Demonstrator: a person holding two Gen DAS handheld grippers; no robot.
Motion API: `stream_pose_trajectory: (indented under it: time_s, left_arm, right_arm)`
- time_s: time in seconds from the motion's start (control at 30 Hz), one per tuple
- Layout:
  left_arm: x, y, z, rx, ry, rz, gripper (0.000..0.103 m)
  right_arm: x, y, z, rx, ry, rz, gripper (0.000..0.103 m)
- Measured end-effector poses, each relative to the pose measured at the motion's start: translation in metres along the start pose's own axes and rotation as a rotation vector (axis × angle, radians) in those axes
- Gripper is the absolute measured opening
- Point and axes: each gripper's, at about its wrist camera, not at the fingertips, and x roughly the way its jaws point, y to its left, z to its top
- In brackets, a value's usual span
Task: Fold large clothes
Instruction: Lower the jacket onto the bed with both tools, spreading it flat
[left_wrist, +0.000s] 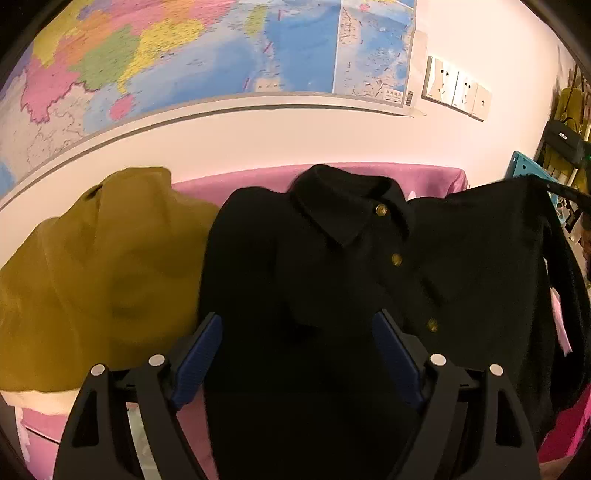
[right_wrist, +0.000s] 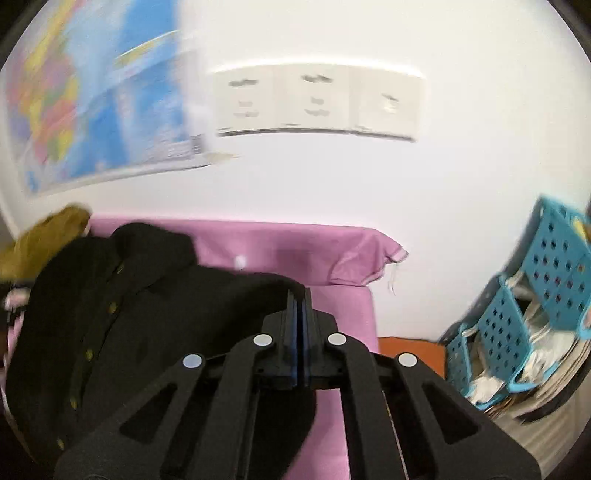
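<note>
Looking down at the black shirt (left_wrist: 332, 266), collared, gold buttons down the placket, spread front-up on the pink cloth (left_wrist: 436, 177) that covers the table. Its collar points toward the wall; its body fills most of the surface below my left gripper (left_wrist: 297, 343). My left gripper hangs over the shirt's lower left part with its jaws spread wide, blue pads apart, nothing between them. My right gripper (right_wrist: 300, 295) has its jaws pressed together at the shirt's right edge; a black fold sits right at the tips, but whether fabric is pinched between the pads I cannot tell. The right wrist view is blurred.

A mustard garment (left_wrist: 96, 273) lies bunched just beside the shirt on its left, touching its side edge, so little room there. On the right, bare pink cloth shows beside the shirt out to the table's corner. Beyond that corner stand teal perforated baskets (right_wrist: 546, 280), apart from the table. The back edge meets a white wall with a map (left_wrist: 177, 51) and wall sockets (left_wrist: 458, 88).
</note>
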Motion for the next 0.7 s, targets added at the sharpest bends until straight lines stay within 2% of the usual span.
stream_pose_trajectory:
  time_s: [0.07, 0.17, 0.23, 0.27, 0.3, 0.33, 0.37, 0.4, 0.47, 0.6, 0.7]
  left_arm:
    - [0.000, 0.005, -0.007, -0.012, 0.017, 0.013, 0.081]
    - [-0.005, 0.010, -0.018, -0.019, 0.033, 0.025, 0.081]
    - [-0.011, 0.013, -0.026, -0.009, 0.034, 0.023, 0.083]
    - [-0.015, 0.015, -0.031, -0.006, 0.038, 0.018, 0.086]
    - [-0.019, 0.017, -0.037, -0.007, 0.042, 0.016, 0.087]
    - [-0.022, 0.020, -0.042, -0.009, 0.047, 0.017, 0.087]
    - [-0.024, 0.021, -0.047, -0.013, 0.053, 0.018, 0.087]
    - [-0.026, 0.023, -0.052, -0.019, 0.061, 0.014, 0.087]
    - [-0.031, 0.030, -0.067, -0.040, 0.081, -0.031, 0.087]
    - [-0.037, 0.035, -0.095, -0.059, 0.129, -0.112, 0.087]
    - [-0.041, 0.032, -0.117, -0.075, 0.170, -0.221, 0.088]
  right_arm:
    - [0.028, -0.005, -0.003, 0.007, 0.041, -0.055, 0.002]
    - [0.061, -0.015, -0.024, 0.080, 0.120, -0.057, 0.002]
    - [0.078, -0.018, -0.041, 0.120, 0.202, -0.042, 0.008]
    - [0.081, -0.014, -0.049, 0.106, 0.231, -0.074, 0.012]
    - [0.075, -0.010, -0.053, 0.104, 0.222, -0.082, 0.024]
    - [0.071, -0.013, -0.059, 0.117, 0.205, -0.069, 0.050]
    - [0.057, -0.016, -0.064, 0.156, 0.169, -0.049, 0.063]
    - [0.046, -0.018, -0.068, 0.189, 0.138, -0.024, 0.070]
    - [0.026, -0.016, -0.078, 0.192, 0.118, 0.056, 0.067]
    - [-0.012, 0.009, -0.105, 0.142, 0.093, 0.133, 0.069]
    - [-0.028, 0.032, -0.117, 0.122, 0.086, 0.191, 0.069]
